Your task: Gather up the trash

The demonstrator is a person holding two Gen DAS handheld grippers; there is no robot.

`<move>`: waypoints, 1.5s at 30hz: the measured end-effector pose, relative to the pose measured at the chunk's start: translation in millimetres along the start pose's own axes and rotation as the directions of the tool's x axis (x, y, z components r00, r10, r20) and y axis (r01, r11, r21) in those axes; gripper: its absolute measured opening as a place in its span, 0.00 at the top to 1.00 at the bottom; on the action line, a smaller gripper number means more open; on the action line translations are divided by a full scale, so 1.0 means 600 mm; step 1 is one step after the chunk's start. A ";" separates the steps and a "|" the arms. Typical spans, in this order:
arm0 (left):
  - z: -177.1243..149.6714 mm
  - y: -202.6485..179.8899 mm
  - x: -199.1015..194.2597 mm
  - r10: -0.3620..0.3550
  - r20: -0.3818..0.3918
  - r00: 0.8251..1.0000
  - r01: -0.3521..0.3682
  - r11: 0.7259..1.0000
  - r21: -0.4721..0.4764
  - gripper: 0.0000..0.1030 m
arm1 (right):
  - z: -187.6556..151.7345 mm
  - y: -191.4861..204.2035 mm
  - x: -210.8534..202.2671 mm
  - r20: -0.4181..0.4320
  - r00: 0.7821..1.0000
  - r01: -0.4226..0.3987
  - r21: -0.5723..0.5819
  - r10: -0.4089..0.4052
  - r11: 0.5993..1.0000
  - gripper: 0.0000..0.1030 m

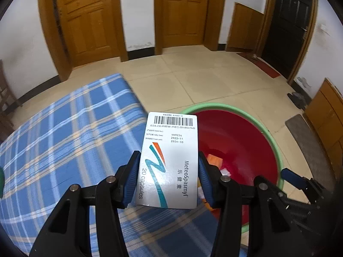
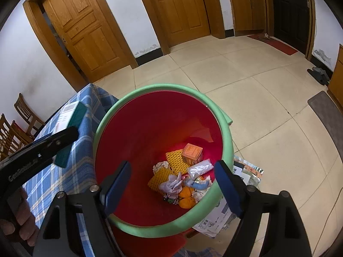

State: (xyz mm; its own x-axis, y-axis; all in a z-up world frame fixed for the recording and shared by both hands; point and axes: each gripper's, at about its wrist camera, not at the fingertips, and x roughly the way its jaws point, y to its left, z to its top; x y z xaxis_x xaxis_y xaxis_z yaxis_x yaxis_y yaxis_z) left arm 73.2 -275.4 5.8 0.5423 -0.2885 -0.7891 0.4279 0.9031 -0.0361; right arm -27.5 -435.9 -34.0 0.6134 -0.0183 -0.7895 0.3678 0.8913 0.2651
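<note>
My left gripper [image 1: 168,177] is shut on a white medicine box [image 1: 171,156] printed "MeteoSpasmyl 20 capsules", held above the table edge just left of the red bin [image 1: 240,141] with a green rim. My right gripper [image 2: 171,184] is open and empty, hovering over the same red bin [image 2: 150,128]. Inside the bin lie an orange box [image 2: 191,153], yellow foam netting [image 2: 174,159], crumpled wrappers [image 2: 199,168] and an orange peel [image 2: 185,199]. The left gripper's body [image 2: 38,152] shows at the left of the right wrist view.
A table with a blue plaid cloth [image 1: 64,139] stands left of the bin. A green and white box [image 2: 68,126] lies on it. Papers [image 2: 216,220] lie on the tiled floor beside the bin. Wooden doors [image 2: 85,34] and chairs [image 2: 15,128] stand behind.
</note>
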 end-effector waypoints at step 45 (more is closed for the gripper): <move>-0.100 0.124 -0.186 0.127 0.073 0.989 -0.112 0.978 -0.173 0.47 | -0.058 0.146 -0.187 0.164 0.976 -0.124 -0.115 0.142 0.986 0.05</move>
State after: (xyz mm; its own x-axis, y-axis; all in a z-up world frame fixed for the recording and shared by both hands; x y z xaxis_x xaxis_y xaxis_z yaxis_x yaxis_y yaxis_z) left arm 1.0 -157.1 54.5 0.6434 -0.1944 -0.7404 0.2326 0.9711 -0.0528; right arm -88.4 -340.1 58.3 0.7655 0.0341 -0.6426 0.2062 0.9329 0.2952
